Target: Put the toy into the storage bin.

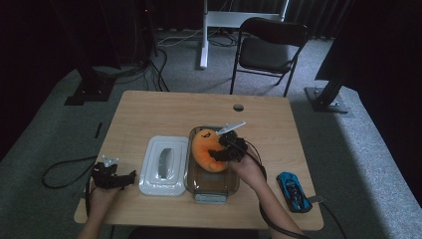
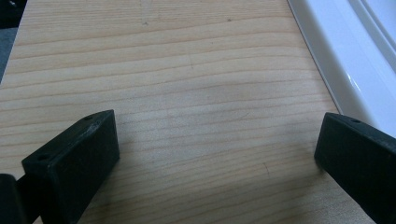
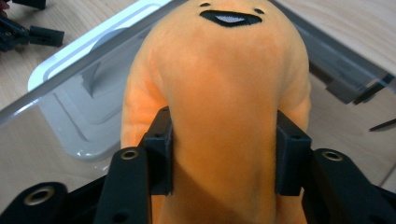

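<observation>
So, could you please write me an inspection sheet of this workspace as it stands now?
Surface: light wooden table, with a round hole near its far edge.
Job's things: orange plush toy over a clear plastic bin; white lid lies on the table beside the bin's left.
Clutter: blue toy car near the table's right front corner.
Grippers: right gripper shut on the plush toy; left gripper open, low over bare wood beside the lid.
Cables: one loops off the table's left side; more on the floor.
Surroundings: black folding chair, grey carpet, dark curtains.
</observation>
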The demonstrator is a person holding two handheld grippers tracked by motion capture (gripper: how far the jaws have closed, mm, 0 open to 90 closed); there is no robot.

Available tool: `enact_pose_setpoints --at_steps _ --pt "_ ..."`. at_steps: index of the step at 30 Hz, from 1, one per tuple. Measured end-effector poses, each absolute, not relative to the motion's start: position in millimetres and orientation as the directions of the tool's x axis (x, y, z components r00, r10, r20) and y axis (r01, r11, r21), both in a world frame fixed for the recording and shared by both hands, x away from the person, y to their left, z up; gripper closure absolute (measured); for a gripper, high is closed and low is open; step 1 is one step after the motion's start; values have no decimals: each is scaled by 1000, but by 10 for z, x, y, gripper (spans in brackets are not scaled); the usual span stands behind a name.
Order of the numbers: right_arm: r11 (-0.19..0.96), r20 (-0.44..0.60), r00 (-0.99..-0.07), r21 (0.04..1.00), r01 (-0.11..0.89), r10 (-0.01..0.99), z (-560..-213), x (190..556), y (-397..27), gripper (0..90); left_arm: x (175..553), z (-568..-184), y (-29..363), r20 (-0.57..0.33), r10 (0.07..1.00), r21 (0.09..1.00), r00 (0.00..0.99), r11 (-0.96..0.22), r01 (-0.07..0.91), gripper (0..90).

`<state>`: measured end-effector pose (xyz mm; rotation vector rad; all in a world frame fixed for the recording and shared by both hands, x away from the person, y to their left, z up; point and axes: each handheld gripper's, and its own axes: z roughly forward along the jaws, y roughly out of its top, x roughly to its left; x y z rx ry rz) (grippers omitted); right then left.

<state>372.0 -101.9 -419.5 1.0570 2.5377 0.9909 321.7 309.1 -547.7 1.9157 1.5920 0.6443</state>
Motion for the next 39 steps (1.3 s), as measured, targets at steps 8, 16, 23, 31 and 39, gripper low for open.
enact_pose_setpoints --at_steps 8,16,23,31,39 --pt "515 83 -719 641 568 690 -4254 3755 -1003 301 3218 -5477 3092 10 984 687 180 -137 714 3" --pt "538 81 -729 620 571 680 -4278 3739 -962 187 3218 -5477 3092 10 984 687 180 -137 713 2" --pt "496 117 -732 663 561 671 -4166 3717 -1013 170 3217 -5477 3092 10 984 687 180 -138 713 3" --pt "460 133 -720 688 562 681 -4083 3702 -1164 141 3214 -5459 3100 9 987 679 159 -123 724 3" --pt "474 74 -719 705 528 691 -4061 3660 -1302 135 3175 -5346 3026 3 980 690 198 -145 709 3"
